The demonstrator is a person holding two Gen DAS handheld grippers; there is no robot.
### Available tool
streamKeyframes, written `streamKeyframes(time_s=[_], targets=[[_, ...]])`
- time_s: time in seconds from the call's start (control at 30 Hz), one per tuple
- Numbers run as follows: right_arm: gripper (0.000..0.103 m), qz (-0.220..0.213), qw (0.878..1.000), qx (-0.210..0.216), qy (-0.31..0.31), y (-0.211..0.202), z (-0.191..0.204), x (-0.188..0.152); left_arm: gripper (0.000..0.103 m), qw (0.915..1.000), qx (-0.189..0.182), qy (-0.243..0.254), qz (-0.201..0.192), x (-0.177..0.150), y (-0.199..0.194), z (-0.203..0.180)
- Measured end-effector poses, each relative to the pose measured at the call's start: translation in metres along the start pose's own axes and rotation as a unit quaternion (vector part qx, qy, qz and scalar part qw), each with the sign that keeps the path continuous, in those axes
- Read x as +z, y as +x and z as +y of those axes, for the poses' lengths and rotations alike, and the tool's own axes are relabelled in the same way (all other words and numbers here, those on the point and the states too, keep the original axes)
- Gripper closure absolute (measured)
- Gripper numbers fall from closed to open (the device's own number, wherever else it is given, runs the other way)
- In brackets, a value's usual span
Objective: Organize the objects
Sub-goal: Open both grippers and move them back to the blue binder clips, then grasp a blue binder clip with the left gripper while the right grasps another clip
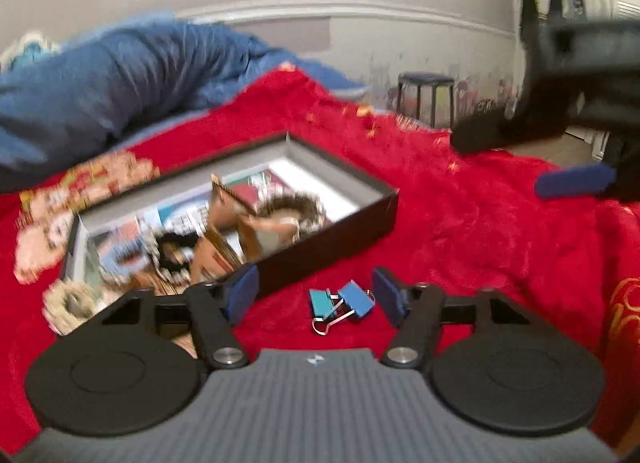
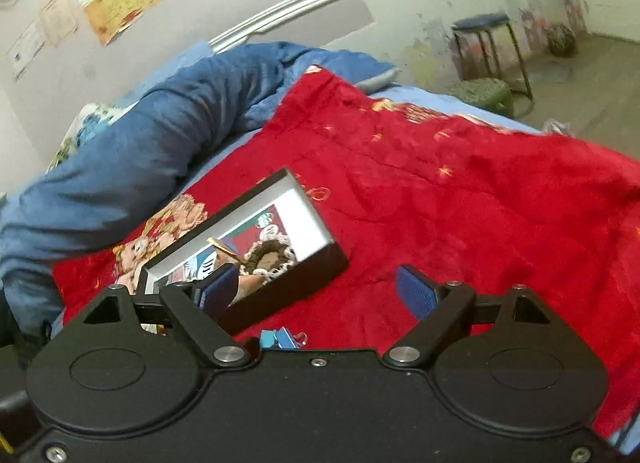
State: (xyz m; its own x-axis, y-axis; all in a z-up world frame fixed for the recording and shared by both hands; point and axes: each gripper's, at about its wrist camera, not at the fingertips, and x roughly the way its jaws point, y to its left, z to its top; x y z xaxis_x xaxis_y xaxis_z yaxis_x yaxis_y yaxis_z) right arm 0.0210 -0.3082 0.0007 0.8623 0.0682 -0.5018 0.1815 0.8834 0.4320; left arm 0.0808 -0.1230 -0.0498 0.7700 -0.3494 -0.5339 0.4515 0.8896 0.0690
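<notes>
- Left wrist view: your left gripper (image 1: 313, 295) is spread wide and empty, with two binder clips (image 1: 340, 305), teal and blue, lying touching on the red blanket (image 1: 460, 223) between its pads.
- Closing now may catch only one clip, or plush fabric with it.
- Your right gripper (image 2: 322, 291), also wide and empty, hangs just above; the two could collide.
- Items already crowd the black box (image 1: 328, 239), so a dropped clip may bounce out.
</notes>
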Motion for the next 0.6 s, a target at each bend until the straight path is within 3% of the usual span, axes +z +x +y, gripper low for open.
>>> streamKeyframes(time_s=[0.1, 0.23, 0.27, 0.3, 0.33, 0.6], targets=[[0.017, 0.008, 1.0, -0.004, 0.005, 0.007, -0.005, -0.002, 0.033, 0.9995, -0.004, -0.014, 0.029, -0.006, 0.019, 0.002], [0.017, 0.03, 0.999, -0.014, 0.027, 0.024, -0.013, -0.002, 0.034, 0.9989, -0.014, 0.018, 0.041, -0.014, 0.03, -0.01], [0.017, 0.03, 0.999, -0.014, 0.029, 0.025, -0.015, -0.002, 0.056, 0.9985, -0.019, 0.025, 0.045, -0.015, 0.032, -0.012], [0.017, 0.029, 0.999, -0.013, 0.029, 0.027, -0.016, -0.001, 0.071, 0.9978, -0.028, 0.031, 0.051, -0.017, 0.035, -0.016], [0.017, 0.028, 0.999, -0.014, 0.029, 0.029, -0.016, -0.001, 0.078, 0.997, -0.031, 0.038, 0.06, -0.018, 0.037, -0.019], [0.018, 0.018, 0.999, -0.009, 0.041, 0.024, -0.02, 0.002, 0.078, 0.9977, -0.004, 0.037, 0.056, -0.016, 0.021, -0.018]])
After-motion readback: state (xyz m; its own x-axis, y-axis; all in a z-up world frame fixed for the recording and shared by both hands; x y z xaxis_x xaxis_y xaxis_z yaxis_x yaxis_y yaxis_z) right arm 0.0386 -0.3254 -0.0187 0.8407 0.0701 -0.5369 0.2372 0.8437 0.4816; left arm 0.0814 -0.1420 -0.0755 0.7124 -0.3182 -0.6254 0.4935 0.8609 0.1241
